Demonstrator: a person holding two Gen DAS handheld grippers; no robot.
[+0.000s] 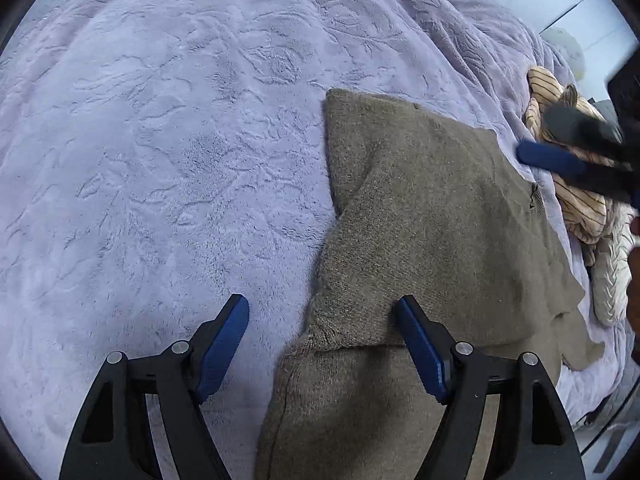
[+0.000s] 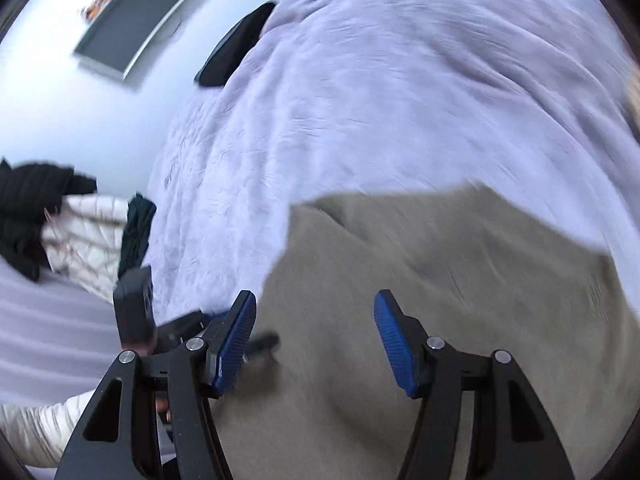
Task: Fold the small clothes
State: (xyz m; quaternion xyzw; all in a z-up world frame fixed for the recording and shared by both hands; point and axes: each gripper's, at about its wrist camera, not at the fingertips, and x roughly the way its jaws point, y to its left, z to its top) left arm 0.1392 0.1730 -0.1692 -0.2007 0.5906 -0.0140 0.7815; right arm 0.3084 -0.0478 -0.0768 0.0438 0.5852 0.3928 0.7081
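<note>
A grey-brown knit sweater lies flat on a lavender plush blanket, with a sleeve folded across its body. My left gripper is open and empty, just above the sweater's left edge near the lower hem. My right gripper is open and empty, hovering over the same sweater; this view is motion-blurred. The right gripper also shows in the left wrist view, beyond the sweater's far right edge. The left gripper's body shows in the right wrist view at the sweater's left side.
A pile of other clothes, striped beige and white quilted, lies right of the sweater. In the right wrist view, black and white garments lie at the left, and a dark screen hangs on the wall.
</note>
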